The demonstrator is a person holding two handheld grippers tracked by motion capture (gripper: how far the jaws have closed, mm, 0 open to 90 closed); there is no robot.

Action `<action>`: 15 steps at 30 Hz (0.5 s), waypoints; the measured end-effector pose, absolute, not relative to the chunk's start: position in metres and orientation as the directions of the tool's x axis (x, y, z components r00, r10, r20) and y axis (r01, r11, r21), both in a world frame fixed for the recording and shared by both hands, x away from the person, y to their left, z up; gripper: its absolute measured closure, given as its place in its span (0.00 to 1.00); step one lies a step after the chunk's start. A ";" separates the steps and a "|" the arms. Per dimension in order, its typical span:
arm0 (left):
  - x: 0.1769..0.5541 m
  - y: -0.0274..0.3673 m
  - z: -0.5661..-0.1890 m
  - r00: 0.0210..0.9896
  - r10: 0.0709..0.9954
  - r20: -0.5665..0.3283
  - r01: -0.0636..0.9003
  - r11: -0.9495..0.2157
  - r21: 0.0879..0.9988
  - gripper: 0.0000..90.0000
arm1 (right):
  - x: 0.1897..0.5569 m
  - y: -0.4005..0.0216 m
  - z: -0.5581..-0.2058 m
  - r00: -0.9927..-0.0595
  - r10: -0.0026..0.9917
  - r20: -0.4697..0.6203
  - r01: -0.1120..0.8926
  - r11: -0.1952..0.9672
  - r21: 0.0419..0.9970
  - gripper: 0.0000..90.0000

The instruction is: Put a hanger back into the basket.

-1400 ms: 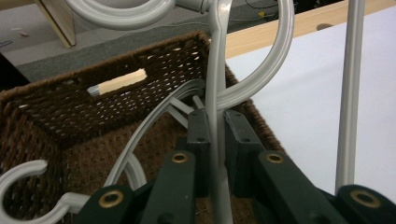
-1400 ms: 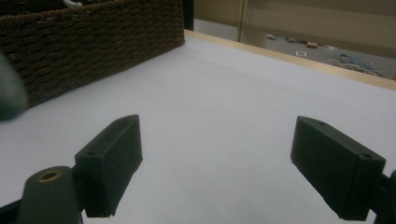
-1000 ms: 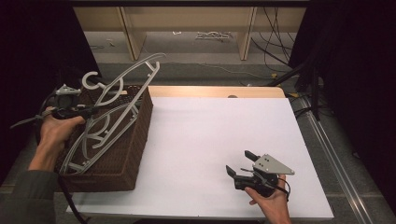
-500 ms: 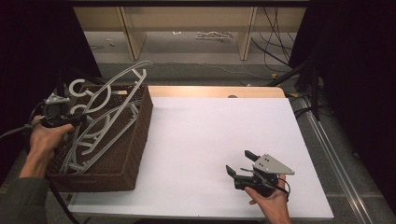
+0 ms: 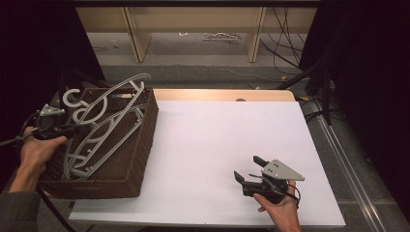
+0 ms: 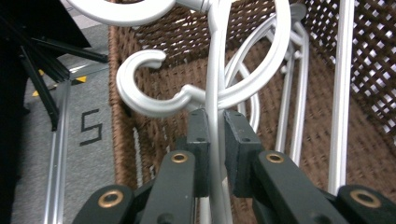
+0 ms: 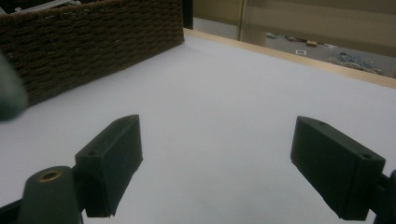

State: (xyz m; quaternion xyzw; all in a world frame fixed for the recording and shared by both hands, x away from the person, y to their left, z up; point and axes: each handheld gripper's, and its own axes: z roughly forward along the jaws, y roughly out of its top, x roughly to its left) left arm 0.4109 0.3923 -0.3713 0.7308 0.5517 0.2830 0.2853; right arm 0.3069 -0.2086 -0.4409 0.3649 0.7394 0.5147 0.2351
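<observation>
Grey plastic hanger (image 6: 212,93) pinched at thin stem between left tongs (image 6: 215,140), hook curling just beyond pads; body slants over brown woven wicker basket (image 5: 140,145), resting among more hangers (image 5: 104,135). Right tongs (image 5: 249,169) spread wide, low over white bench (image 5: 217,140), well apart from basket.

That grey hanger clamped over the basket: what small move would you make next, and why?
Probably ease it lower, then let go. The left gripper is shut on the grey hanger, which slants over the wicker basket with its upper end above the rim.
</observation>
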 end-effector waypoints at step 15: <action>0.401 0.401 -0.380 0.264 0.951 0.163 0.647 -0.300 0.701 0.90 | 0.307 -0.209 -0.440 -0.622 0.783 0.010 0.297 0.224 0.928 0.20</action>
